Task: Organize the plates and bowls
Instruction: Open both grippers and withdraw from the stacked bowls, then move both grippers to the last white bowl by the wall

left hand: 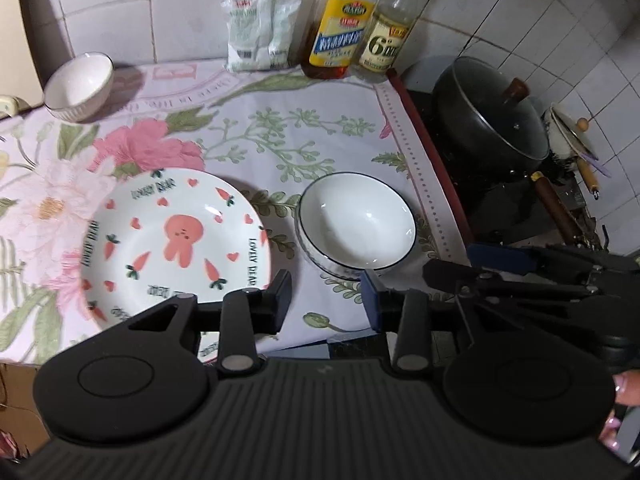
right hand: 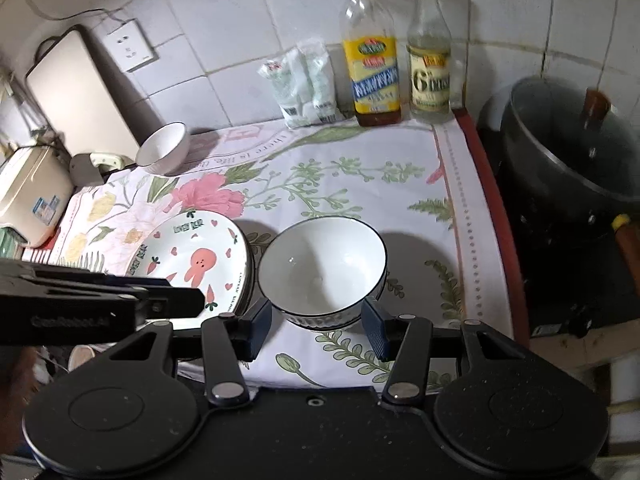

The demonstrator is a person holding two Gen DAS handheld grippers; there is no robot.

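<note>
White ceramic is the material of all the dishes on the flowered tablecloth. At the far left, near the wall, stands a small ribbed bowl, upright and well apart from the others. Nearer to the front lies the rabbit plate, with carrots and hearts painted on it; in the right wrist view it seems to rest on another plate, because a second rim shows under it. Just beside it, to the right, stands the blue-rimmed bowl, upright and with nothing inside.

The left gripper hangs over the front edge of the cloth, between the plate and the bowl. Its jaws are wide apart and hold nothing. The right gripper is low in front of the blue-rimmed bowl, with one finger on each side of the bowl's base. Its jaws are also spread wide, and I cannot tell if the pads touch the bowl.

At the back wall stand two white bags, then an oil bottle and a vinegar bottle. To the far right, off the cloth, a dark pot with a glass lid sits on the stove.
</note>
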